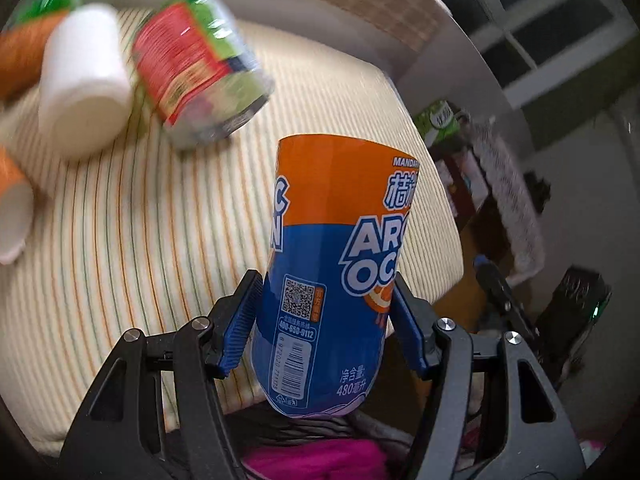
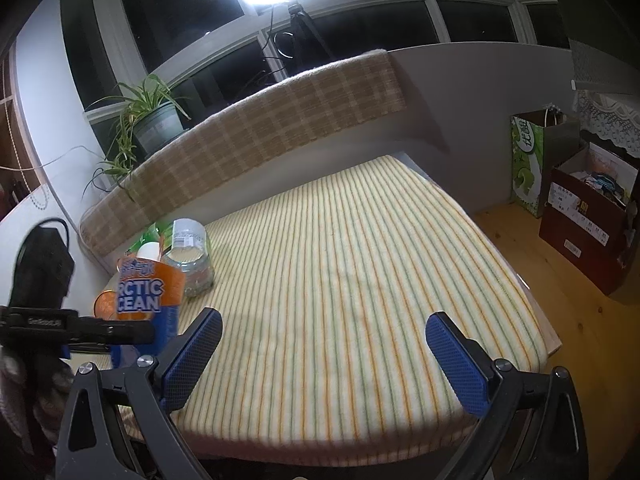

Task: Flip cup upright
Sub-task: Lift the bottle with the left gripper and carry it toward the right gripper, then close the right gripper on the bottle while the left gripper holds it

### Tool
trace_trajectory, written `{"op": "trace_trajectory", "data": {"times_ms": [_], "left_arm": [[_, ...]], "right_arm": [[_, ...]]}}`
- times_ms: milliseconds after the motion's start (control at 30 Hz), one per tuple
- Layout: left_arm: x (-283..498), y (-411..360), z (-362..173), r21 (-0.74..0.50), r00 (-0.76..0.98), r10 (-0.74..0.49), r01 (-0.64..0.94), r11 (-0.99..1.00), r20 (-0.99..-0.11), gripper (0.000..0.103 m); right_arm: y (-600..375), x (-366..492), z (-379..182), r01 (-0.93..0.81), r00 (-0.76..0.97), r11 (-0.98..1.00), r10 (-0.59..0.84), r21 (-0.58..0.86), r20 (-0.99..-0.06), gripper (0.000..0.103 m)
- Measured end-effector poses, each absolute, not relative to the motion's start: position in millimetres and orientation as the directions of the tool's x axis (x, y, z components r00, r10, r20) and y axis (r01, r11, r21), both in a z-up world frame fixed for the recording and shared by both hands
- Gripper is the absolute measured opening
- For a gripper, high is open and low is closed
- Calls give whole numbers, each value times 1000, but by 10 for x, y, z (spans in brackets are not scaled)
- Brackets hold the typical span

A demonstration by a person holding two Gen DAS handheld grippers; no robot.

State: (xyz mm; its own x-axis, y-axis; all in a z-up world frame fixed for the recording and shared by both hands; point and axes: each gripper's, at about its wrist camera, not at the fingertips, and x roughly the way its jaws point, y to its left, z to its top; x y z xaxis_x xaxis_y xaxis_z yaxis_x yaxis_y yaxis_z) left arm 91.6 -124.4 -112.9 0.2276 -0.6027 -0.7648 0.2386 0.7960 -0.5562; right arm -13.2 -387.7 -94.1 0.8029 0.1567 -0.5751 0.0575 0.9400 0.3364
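My left gripper (image 1: 326,292) is shut on an orange-and-blue "Arctic Ocean" cup (image 1: 336,264) and holds it above the striped cushion (image 1: 160,240), tilted a little to the left. The same cup (image 2: 148,296) shows at the far left of the right wrist view, with the left gripper's body in front of it. My right gripper (image 2: 324,332) is open and empty over the near part of the cushion (image 2: 340,280).
In the left wrist view, blurred, a white cup (image 1: 84,80), a red-and-green container (image 1: 200,68) and orange cups (image 1: 16,200) lie on the cushion. A clear jar (image 2: 188,256) stands beside the held cup. Boxes (image 2: 580,216) stand on the wooden floor at right.
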Motion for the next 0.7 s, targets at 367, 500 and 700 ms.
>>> {"op": "trace_trajectory", "data": {"times_ms": [367, 500, 700], "left_arm": [[1080, -902, -1470, -641, 239, -640, 85, 763, -731, 65], [1103, -879, -1452, -626, 244, -626, 87, 775, -741, 65], [1154, -886, -1444, -631, 206, -635, 94, 770, -745, 71]], "right_arm": [[-3710, -81, -953, 46, 779, 943, 173, 331, -603, 103], [-3636, -19, -963, 36, 764, 938, 196, 344, -615, 103], [-3480, 130, -956, -5, 726, 916, 279, 400, -629, 103]]}}
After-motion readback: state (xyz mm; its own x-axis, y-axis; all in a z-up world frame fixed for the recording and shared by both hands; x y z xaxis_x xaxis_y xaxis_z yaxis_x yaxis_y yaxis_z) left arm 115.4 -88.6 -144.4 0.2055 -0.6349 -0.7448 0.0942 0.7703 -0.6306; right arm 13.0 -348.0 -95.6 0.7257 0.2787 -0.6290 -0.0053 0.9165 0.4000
